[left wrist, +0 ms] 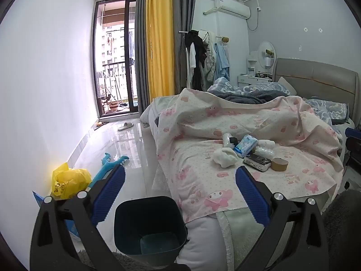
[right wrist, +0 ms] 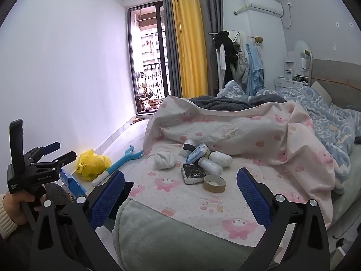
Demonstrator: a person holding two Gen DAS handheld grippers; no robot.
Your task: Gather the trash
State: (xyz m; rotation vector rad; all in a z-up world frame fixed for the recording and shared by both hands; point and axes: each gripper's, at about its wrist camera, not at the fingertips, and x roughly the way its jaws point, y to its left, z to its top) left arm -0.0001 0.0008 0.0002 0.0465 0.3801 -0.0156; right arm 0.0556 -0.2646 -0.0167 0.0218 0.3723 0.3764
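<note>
Trash lies in a cluster on the pink-patterned sheet [right wrist: 225, 205] of the bed: a crumpled white tissue [right wrist: 164, 160], a blue wet-wipe pack [right wrist: 196, 153], a dark wrapper [right wrist: 192, 173], a brown tape core [right wrist: 214, 183] and white plastic wads [right wrist: 220, 158]. The same tissue [left wrist: 225, 155], tape core [left wrist: 279, 164] and wrapper [left wrist: 257, 162] show in the left wrist view. A dark bin [left wrist: 150, 228] stands on the floor beside the bed. My left gripper [left wrist: 179, 176] hangs open above the bin, empty. My right gripper [right wrist: 180, 180] is open and empty, short of the trash. The left gripper [right wrist: 61, 152] also appears at the left, held by a hand.
A yellow plastic bag [left wrist: 67, 179] and a blue toy [left wrist: 108, 169] lie on the glossy floor by the white wall. A slipper [left wrist: 125, 126] sits near the balcony door. A blue blanket [right wrist: 327, 117] is heaped at the bed's head; a clothes rack [left wrist: 203, 56] stands behind.
</note>
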